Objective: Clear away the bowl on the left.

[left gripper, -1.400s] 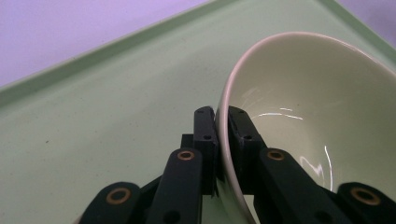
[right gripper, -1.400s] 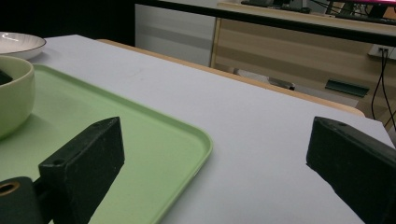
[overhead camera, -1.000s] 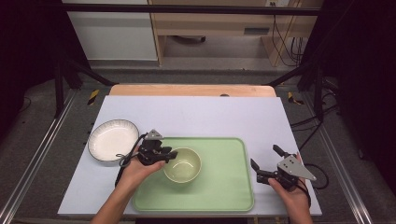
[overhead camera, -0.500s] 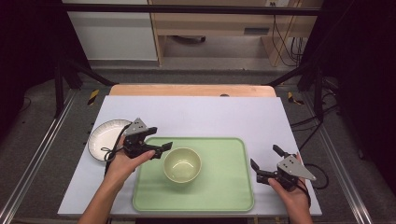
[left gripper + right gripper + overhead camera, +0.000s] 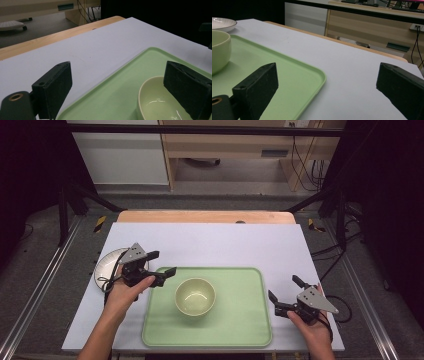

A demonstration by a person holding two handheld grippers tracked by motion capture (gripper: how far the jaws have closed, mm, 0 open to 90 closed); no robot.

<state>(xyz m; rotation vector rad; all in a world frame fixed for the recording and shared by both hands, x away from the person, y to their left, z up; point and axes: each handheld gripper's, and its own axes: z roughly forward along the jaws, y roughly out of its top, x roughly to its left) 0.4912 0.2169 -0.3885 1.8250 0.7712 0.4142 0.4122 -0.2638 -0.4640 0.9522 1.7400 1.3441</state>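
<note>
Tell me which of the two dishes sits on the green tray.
The pale green bowl sits on the tray; the white plate lies off it, on the table left of it.

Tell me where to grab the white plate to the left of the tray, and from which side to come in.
Take the white plate by its rim, one jaw above the lip and one below. It lies flat and shallow on the table, so its thin edge is the only part the jaws can close on. I'd come from its right with the left gripper, which is open beside it; the green tray lies farther right, apart.
</note>
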